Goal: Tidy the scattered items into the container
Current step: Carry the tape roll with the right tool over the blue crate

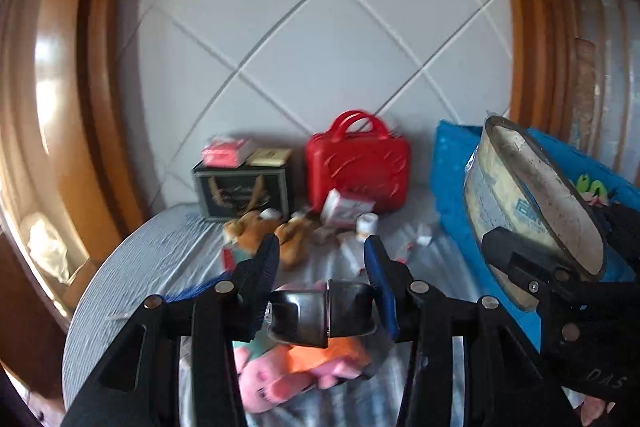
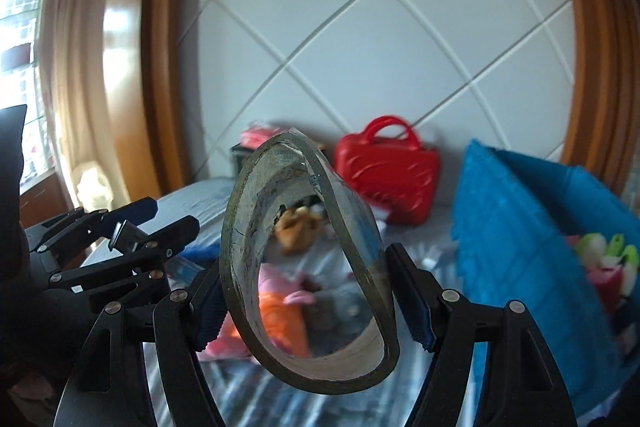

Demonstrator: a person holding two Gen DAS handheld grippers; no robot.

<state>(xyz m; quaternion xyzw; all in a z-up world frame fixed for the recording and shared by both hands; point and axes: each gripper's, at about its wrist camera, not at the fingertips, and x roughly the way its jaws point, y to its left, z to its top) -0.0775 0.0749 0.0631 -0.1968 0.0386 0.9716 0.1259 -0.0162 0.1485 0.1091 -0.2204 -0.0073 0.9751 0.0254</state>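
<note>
My left gripper is shut on a dark shiny clip-like object, held above a pink and orange plush pig on the striped bed sheet. My right gripper is shut on a large squashed tape roll and holds it in the air; the roll also shows in the left wrist view. The blue fabric container stands to the right with soft toys inside it. The left gripper shows at the left of the right wrist view.
A red handbag and a black box with small boxes on top stand against the white padded headboard. A brown plush toy, a small white bottle and paper scraps lie on the sheet.
</note>
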